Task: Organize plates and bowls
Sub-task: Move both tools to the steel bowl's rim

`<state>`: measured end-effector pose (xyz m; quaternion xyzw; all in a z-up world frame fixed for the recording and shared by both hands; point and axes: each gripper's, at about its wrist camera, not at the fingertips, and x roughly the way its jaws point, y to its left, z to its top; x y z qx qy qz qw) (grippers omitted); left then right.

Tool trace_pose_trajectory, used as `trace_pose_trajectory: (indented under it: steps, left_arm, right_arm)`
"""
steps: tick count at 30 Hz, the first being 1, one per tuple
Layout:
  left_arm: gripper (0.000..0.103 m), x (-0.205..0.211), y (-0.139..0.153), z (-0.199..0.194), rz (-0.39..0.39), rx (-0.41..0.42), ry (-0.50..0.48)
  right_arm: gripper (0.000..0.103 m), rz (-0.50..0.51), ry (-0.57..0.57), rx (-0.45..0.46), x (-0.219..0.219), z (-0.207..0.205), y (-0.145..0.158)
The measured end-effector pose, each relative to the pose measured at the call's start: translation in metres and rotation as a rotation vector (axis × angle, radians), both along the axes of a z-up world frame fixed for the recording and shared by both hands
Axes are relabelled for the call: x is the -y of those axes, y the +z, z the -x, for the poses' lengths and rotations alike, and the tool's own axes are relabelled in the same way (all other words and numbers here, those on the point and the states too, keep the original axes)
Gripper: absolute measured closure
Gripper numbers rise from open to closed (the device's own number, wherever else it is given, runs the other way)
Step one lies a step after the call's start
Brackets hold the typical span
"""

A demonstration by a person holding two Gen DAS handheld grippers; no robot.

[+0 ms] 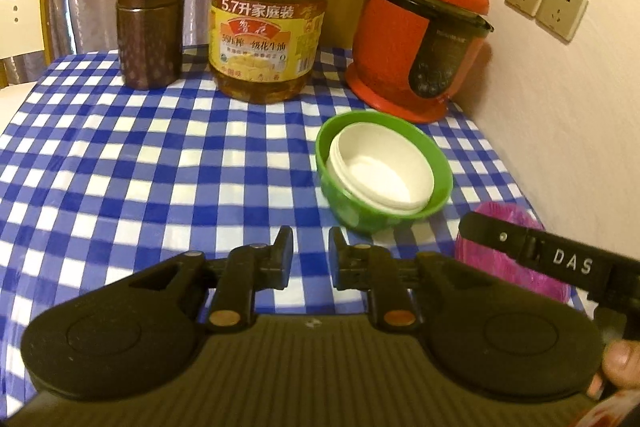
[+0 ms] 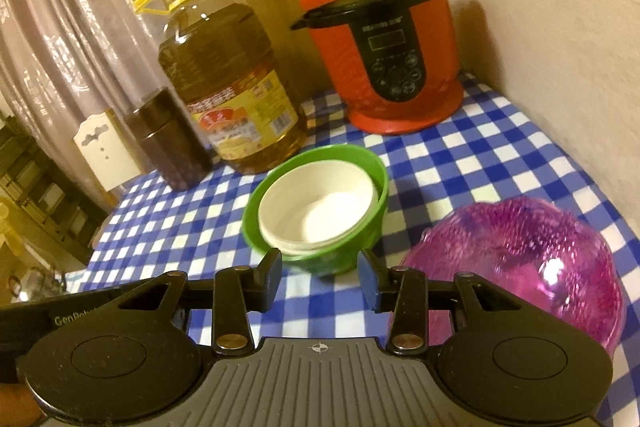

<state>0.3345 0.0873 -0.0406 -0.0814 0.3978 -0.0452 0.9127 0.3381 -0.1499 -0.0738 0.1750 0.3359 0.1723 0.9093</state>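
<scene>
Both wrist views look down and forward, close over the checked surface [image 1: 120,155], sharing the nested bowls [image 1: 380,171] and red cooker [image 2: 384,39].

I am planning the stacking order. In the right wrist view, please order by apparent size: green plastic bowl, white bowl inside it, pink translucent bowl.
Largest to smallest:
1. Pink translucent bowl, though it lies nearer the camera, so its lead over the green one is unsure.
2. Green plastic bowl.
3. White bowl, nested inside the green one, clearly smaller.
</scene>
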Motion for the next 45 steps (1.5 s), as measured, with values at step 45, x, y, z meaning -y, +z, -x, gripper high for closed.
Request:
trace_pose_trajectory:
  steps: [45]
  left_arm:
    - [0.076,-0.132,-0.054,0.1,-0.013,-0.177,0.315]
  right_arm:
    - [0.06,0.083,0.391,-0.138,-0.141,0.06,-0.051]
